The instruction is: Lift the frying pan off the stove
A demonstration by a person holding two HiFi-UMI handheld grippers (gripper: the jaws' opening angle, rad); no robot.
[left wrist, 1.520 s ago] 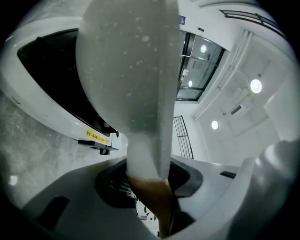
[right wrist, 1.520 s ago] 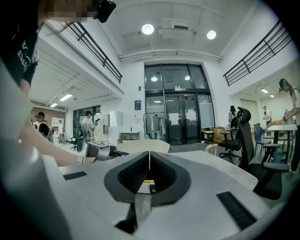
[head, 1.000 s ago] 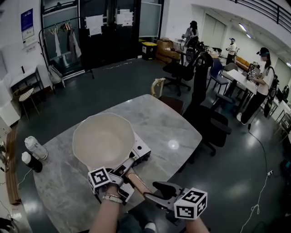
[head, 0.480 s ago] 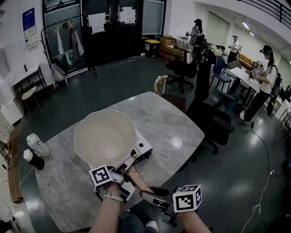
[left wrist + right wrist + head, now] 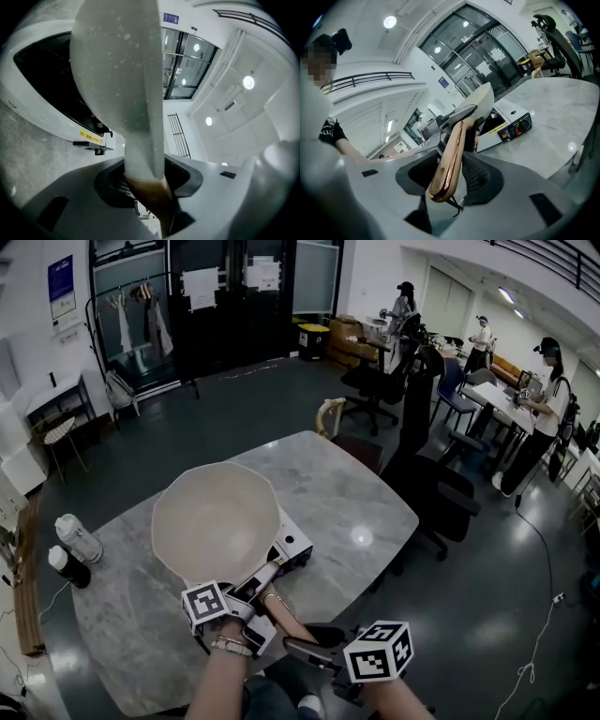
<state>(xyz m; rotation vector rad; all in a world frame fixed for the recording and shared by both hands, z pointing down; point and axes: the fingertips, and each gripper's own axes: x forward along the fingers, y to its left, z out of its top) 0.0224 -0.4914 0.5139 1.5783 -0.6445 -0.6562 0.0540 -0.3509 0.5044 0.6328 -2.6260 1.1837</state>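
A cream frying pan [image 5: 216, 519] rests over the white portable stove [image 5: 294, 547] on the marble table [image 5: 361, 488]; whether it touches the burner I cannot tell. Its grey-and-wood handle [image 5: 277, 607] runs toward me. My left gripper [image 5: 246, 604] is shut on the handle near the pan; the left gripper view shows the wood [image 5: 151, 193] pinched under the pan's underside [image 5: 117, 70]. My right gripper [image 5: 302, 649] has just been closing, and the handle's end [image 5: 449, 157] now sits pressed between its pads, with the stove [image 5: 510, 124] beyond.
Two bottles [image 5: 77, 540] [image 5: 66, 570] stand at the table's left edge. Black office chairs [image 5: 433, 495] crowd the table's right side. People stand at desks far right [image 5: 544, 399]. A wooden chair back [image 5: 325, 418] sits at the far table end.
My right gripper has slid left to the handle's end and its jaws have come in around the wood. The pan and my left gripper have stayed where they were.
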